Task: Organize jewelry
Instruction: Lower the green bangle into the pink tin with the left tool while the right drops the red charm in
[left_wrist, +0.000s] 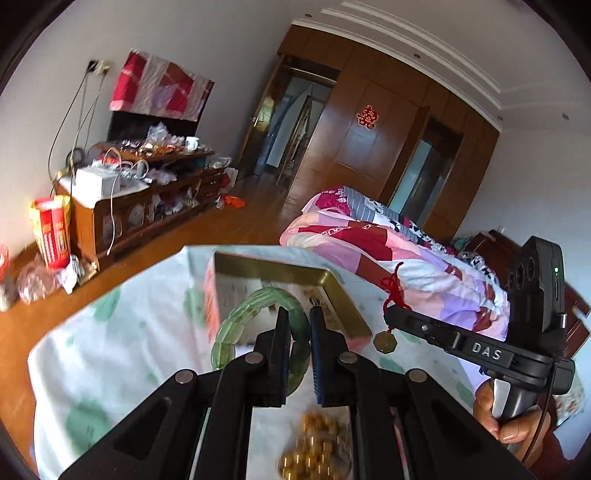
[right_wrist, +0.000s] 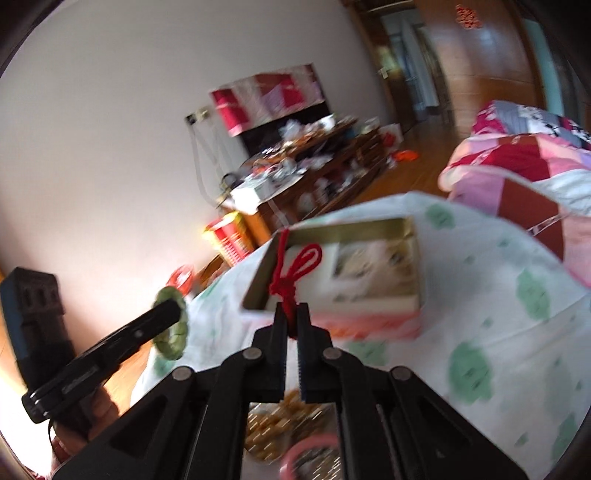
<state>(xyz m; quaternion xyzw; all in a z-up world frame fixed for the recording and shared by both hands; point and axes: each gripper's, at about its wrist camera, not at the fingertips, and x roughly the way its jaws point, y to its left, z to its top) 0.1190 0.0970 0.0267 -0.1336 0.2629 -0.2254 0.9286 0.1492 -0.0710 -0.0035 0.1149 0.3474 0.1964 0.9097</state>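
Left gripper (left_wrist: 298, 314): black jaws clamped on the rim of a translucent green ribbed bangle (left_wrist: 236, 325), which stands nearly upright between the pads and bulges out to the gripper's left. In the right wrist view the same bangle (right_wrist: 170, 325) is seen edge-on at the tip of that gripper (right_wrist: 173, 306), lifted off the cloth.

Right gripper (right_wrist: 292, 317): jaws pinched narrow on a red knotted cord (right_wrist: 291, 273), loops standing up just ahead of the fingertips. From the left wrist view the cord (left_wrist: 393, 286) rises above that gripper's tip (left_wrist: 389, 314) and an octagonal brass-coloured pendant (left_wrist: 385, 342) hangs below it. Side of this gripper reads "DAS" in white letters; a hand (left_wrist: 506, 413) grips its handle.

Ahead of both grippers: an open rectangular box with gold-coloured inner rim and pink outer side (right_wrist: 343, 317), lying on a white cloth with green blotches (right_wrist: 498, 314). The printed card inside is too blurred to read.

Below and behind the fingertips: a heap of amber-yellow beads (left_wrist: 317, 446) on the cloth, and beside it (right wrist view only) a pink ring-shaped bangle (right_wrist: 303, 452), blurred.

Far beyond: a brown wooden wardrobe bearing a red paper double-happiness character (left_wrist: 367, 116); a red-and-yellow carton (left_wrist: 51, 232) on the floor, print unreadable.
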